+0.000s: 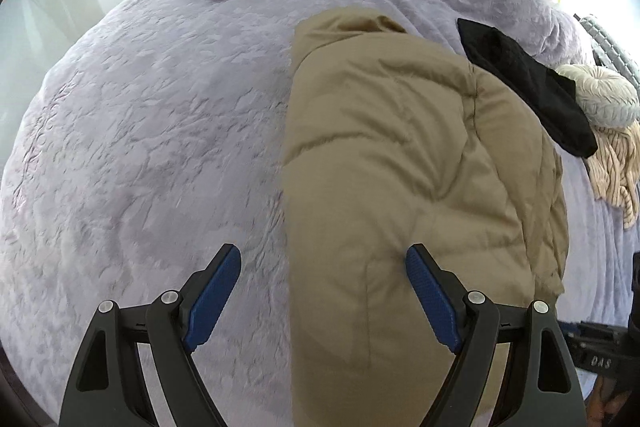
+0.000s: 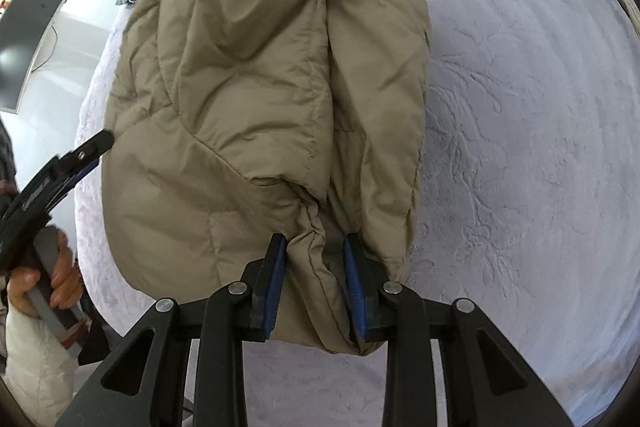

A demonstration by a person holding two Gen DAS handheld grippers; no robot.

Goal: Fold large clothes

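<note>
Wide bare bedspread (image 1: 140, 147) left of the jacket (image 1: 400, 167); right side crowded (black garment (image 1: 524, 87), knitwear (image 1: 612, 163)).

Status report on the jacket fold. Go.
Right gripper clamped on tan jacket near edge. Left gripper open, empty. Jacket bundled on bed. Nothing in the way.

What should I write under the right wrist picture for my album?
Right gripper pinches the tan jacket's edge on the purple bed.
</note>
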